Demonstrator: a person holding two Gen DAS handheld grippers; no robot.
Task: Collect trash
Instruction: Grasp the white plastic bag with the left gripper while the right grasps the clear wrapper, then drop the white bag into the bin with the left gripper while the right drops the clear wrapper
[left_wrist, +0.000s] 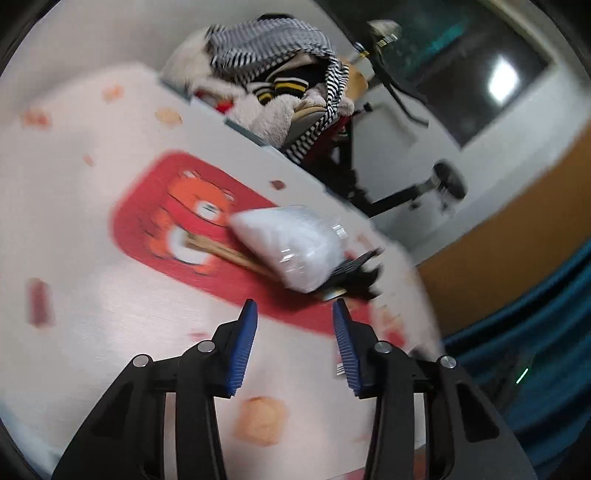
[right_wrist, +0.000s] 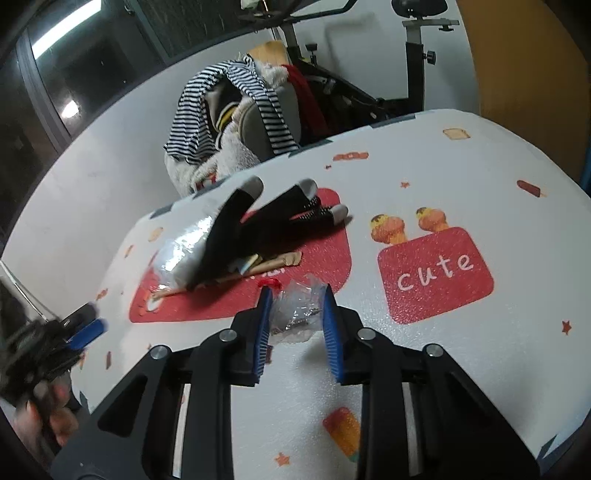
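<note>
A crumpled clear plastic wrapper (right_wrist: 297, 314) with a red bit at its top lies on the table between the blue pads of my right gripper (right_wrist: 296, 291), and both pads touch it. Beyond it, on the red bear print, sit a white plastic-wrapped packet (right_wrist: 181, 251), a pair of black socks (right_wrist: 280, 218) draped over it, and paper-sleeved chopsticks (right_wrist: 269, 266). My left gripper (left_wrist: 293, 306) hovers open and empty just short of the same packet (left_wrist: 291, 247) and chopsticks (left_wrist: 229, 254). It also shows blurred at the lower left of the right wrist view, as the left gripper (right_wrist: 83, 330).
The table (right_wrist: 461, 350) carries a white cloth with red patches and snack prints. Behind its far edge a chair piled with striped clothes (right_wrist: 221, 110) stands close, with an exercise bike (right_wrist: 413, 55) past it. The table edge (left_wrist: 417, 258) drops off right of the packet.
</note>
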